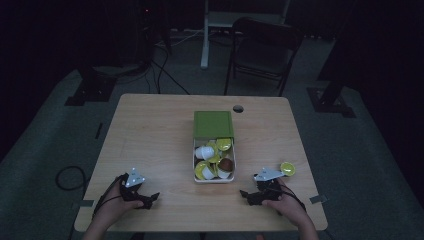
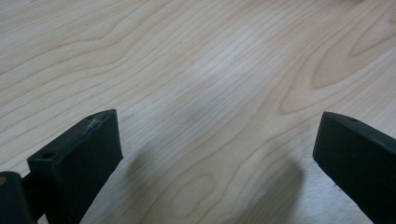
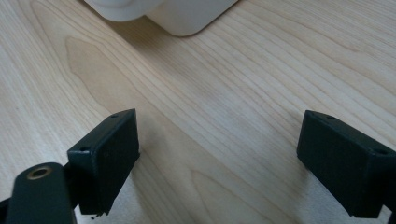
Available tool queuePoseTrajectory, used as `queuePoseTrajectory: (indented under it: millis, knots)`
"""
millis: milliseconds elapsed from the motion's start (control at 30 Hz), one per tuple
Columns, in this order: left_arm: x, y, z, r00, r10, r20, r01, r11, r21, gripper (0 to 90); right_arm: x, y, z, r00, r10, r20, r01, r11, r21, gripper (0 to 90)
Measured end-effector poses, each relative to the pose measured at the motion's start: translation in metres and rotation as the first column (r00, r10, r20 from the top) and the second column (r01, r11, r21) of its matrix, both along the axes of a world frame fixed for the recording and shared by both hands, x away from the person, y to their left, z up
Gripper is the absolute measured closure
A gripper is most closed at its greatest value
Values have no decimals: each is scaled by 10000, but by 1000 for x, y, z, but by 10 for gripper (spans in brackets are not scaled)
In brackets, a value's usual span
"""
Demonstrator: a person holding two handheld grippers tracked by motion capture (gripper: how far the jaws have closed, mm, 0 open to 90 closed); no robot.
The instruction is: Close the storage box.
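Held low over bare wood: left gripper [image 2: 212,140], jaws spread wide, nothing between them. Same state at right gripper [image 3: 217,149]: jaws wide apart, empty, aimed toward a rounded white corner of the tray [image 3: 187,16] just ahead.

From the high view, both held by hands at the near edge of the wooden table [image 1: 150,135]: left gripper [image 1: 145,199] at the near left, right gripper [image 1: 250,196] at the near right, jaws of each pointing inward toward the table's middle.

Between and beyond them, at table centre: white tray [image 1: 196,172] holding a heap of small pods [image 1: 215,157], yellow-lidded and white-bodied, one showing brown; exact count not readable in the dim light. Touching the tray's far end: green box [image 1: 213,124], apparently covering part of it. Long axis of box and tray together running from near to far, straight away from the person.

One loose yellow pod [image 1: 287,168] on the table, right of the tray and just beyond the right gripper.

Round hole [image 1: 238,108] in the tabletop just right of the box's far corner. Behind the table: one dark folding chair [image 1: 262,50].

Nothing standing between either gripper and the tray.
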State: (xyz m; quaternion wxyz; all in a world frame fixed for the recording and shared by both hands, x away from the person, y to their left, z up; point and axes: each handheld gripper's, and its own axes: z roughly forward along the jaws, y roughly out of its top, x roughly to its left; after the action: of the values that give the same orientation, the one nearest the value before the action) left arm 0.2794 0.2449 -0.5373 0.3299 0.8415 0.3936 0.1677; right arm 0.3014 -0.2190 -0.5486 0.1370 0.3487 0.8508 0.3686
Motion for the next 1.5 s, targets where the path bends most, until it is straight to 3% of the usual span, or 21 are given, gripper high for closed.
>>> queuePoseTrajectory:
  millis: [500,1033,1200,1500]
  knots:
    - [0,-26,14,9949,-901,456,919,9950,-392,14,-2,1,7,9999,-95,-67,97,9995,284,124]
    - [4,-57,24,9805,-1775,849,1849,9786,-902,14,-2,-3,23,9989,-302,346,266,9946,1007,125]
    - [6,-63,25,9815,-1747,784,1814,9795,-880,15,-2,0,29,9990,-186,395,133,9914,1302,124]
    - [13,-70,28,9781,-1686,1217,1866,9700,-1558,15,2,5,42,9970,-304,712,153,9788,2044,124]
